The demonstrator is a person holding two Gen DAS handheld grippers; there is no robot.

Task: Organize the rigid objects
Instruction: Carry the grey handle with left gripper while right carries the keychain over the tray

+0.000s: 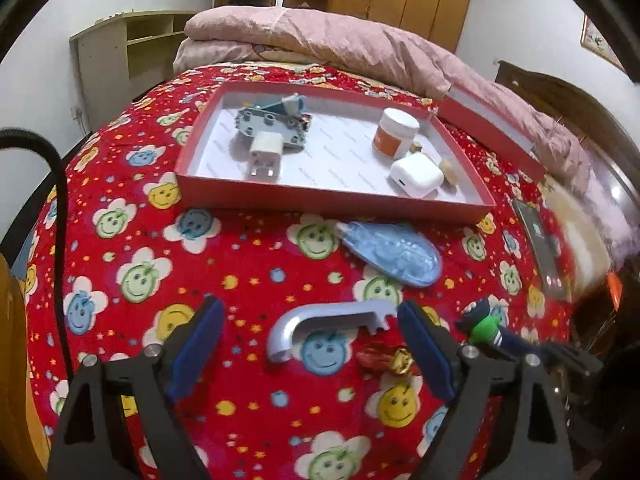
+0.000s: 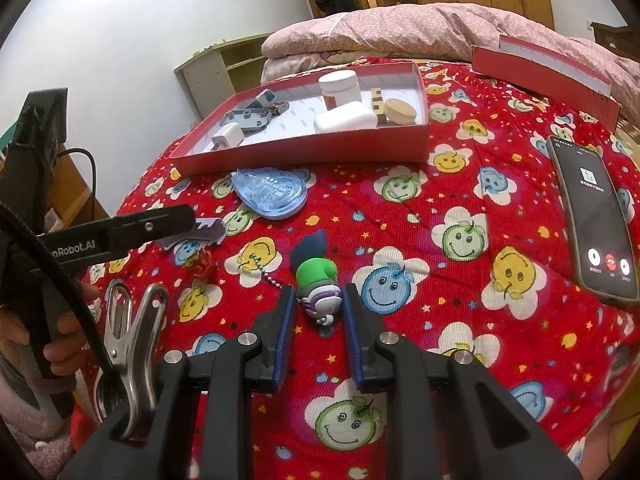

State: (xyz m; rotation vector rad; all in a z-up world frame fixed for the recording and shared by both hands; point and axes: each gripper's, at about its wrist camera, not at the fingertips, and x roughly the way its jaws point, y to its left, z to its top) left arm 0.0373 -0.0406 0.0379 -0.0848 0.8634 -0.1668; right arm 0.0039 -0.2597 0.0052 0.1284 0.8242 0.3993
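Observation:
A red tray point(image 1: 320, 196) point(image 2: 304, 148) on the bed holds a white charger point(image 1: 264, 152), a grey-blue toy vehicle point(image 1: 276, 120), a white jar point(image 1: 394, 132), a white earbud case point(image 1: 416, 176) and wooden pieces point(image 2: 400, 112). My left gripper point(image 1: 310, 344) is open around a grey curved handle piece point(image 1: 320, 324); a red candy wrapper point(image 1: 380, 360) lies by its right finger. My right gripper point(image 2: 318, 312) has its jaws close on both sides of a green toy figure keychain point(image 2: 318, 280), touching it. A blue oval plastic piece point(image 1: 392, 254) point(image 2: 270, 192) lies in front of the tray.
A phone point(image 2: 592, 216) lies at the right on the red smiley bedspread. The tray lid point(image 2: 544, 72) leans against a pink quilt point(image 1: 340, 40) behind. A metal clamp point(image 2: 132, 340) sits at the bed's left edge. My left gripper's finger point(image 2: 120, 232) reaches in from the left.

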